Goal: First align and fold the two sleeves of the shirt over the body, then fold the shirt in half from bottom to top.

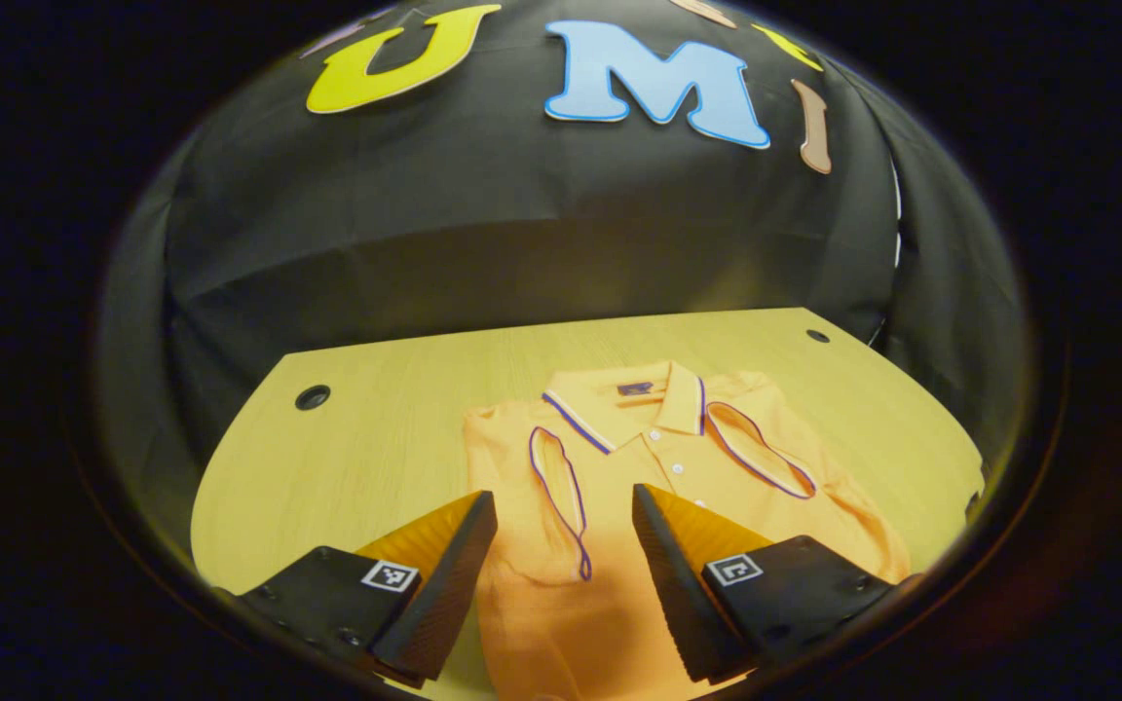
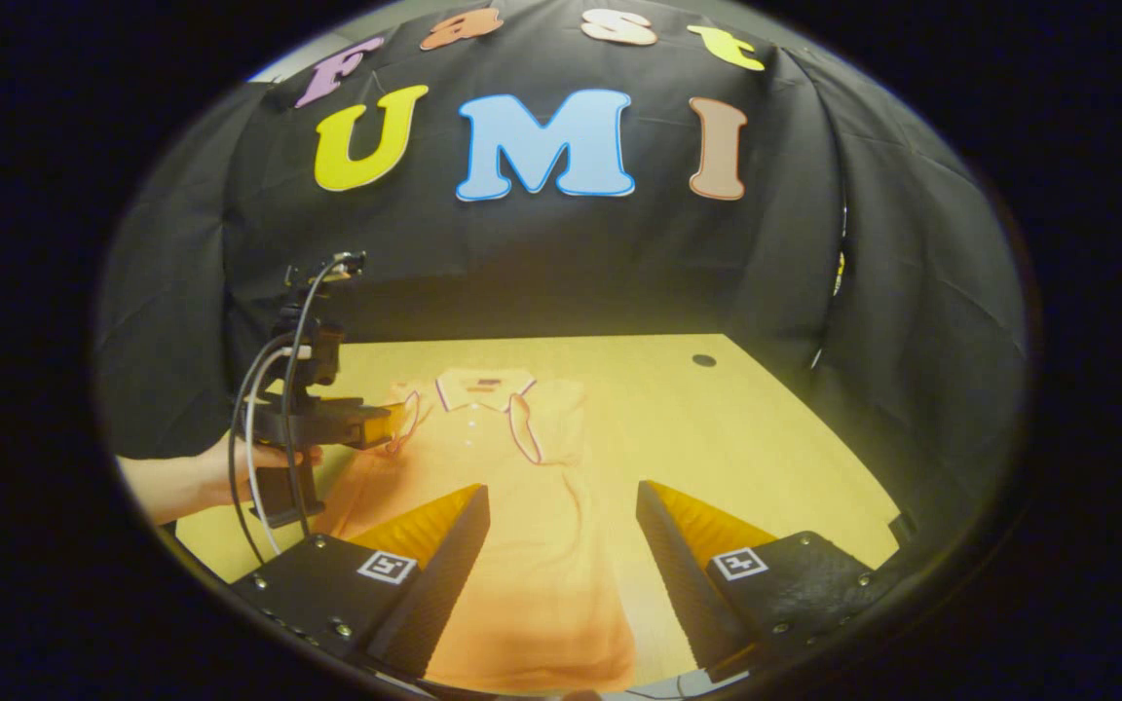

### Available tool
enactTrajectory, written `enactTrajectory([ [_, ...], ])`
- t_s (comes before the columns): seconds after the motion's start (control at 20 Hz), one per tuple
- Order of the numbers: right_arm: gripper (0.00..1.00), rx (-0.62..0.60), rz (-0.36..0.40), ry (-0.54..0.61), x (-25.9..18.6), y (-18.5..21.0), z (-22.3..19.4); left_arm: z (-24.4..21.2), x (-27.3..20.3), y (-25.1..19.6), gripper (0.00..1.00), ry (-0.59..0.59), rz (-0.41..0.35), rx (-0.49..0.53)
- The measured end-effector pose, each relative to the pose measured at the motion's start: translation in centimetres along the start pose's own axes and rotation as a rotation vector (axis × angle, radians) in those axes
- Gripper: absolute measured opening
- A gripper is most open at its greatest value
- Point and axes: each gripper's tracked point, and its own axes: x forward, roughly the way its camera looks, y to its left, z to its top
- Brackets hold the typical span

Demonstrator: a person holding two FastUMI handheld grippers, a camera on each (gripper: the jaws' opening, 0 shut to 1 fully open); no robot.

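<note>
Orange shirt (image 1: 619,506), hem cut off

Left gripper view sits low and close over the shirt (image 1: 619,487), facing up its length toward the collar and back wall. Right gripper view looks from farther back and to the right, same heading, wider sweep of table (image 2: 717,428). Both share the shirt, the tabletop and the wall.

No readable text; the shirt (image 1: 619,506) label is illegible.
</note>
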Motion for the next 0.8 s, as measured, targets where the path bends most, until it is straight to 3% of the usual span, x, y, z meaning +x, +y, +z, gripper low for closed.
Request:
enactTrajectory([
  [0.8,0.95,-0.074,0.072,0.193,-2.9,-2.9,-12.7,-12.9,-17.1,-2.7,0.95,0.091,0.066,-0.061],
])
